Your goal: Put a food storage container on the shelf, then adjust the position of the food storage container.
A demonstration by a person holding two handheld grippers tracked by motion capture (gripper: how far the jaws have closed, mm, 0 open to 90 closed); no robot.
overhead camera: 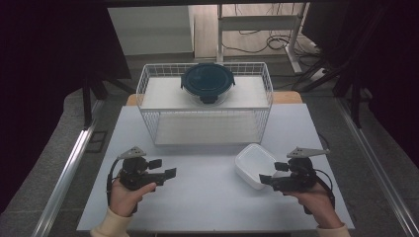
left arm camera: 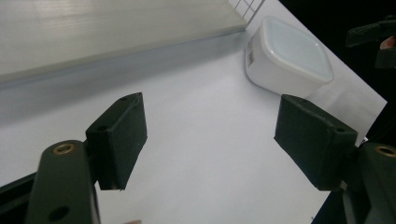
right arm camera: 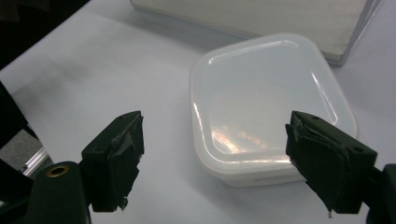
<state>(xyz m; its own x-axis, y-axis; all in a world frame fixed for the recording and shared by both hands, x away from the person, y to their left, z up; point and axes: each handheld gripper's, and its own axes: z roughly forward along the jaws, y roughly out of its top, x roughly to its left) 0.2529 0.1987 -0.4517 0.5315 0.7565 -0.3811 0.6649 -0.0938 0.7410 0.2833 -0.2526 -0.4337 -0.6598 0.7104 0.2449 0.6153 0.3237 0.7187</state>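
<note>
A: We begin with the largest item, the white table (overhead camera: 207,197), which carries a wire basket (overhead camera: 205,106) at its far side; a round container with a dark blue lid (overhead camera: 207,81) rests on the basket's upper shelf.

B: And the thing in hand?

A: We take it to be the square white container (overhead camera: 254,165), lid on, lying on the table just in front of the basket's right corner. In the right gripper view the square white container (right arm camera: 268,109) sits directly ahead of the right claw (right arm camera: 215,161), partly between the lines of the two jaws, which stand wide with nothing touching the pads.

B: The other claw?

A: The left claw (left arm camera: 210,140) is likewise wide and holds nothing; it hovers over bare table, well apart from the container, which appears toward the far right in its view.

B: Which step, then?

A: We judge this to be the approach before a grasp. The next move calls for advancing the right claw until its jaws straddle the container's sides, then closing squarely, since the smooth rounded walls could slip.
</note>
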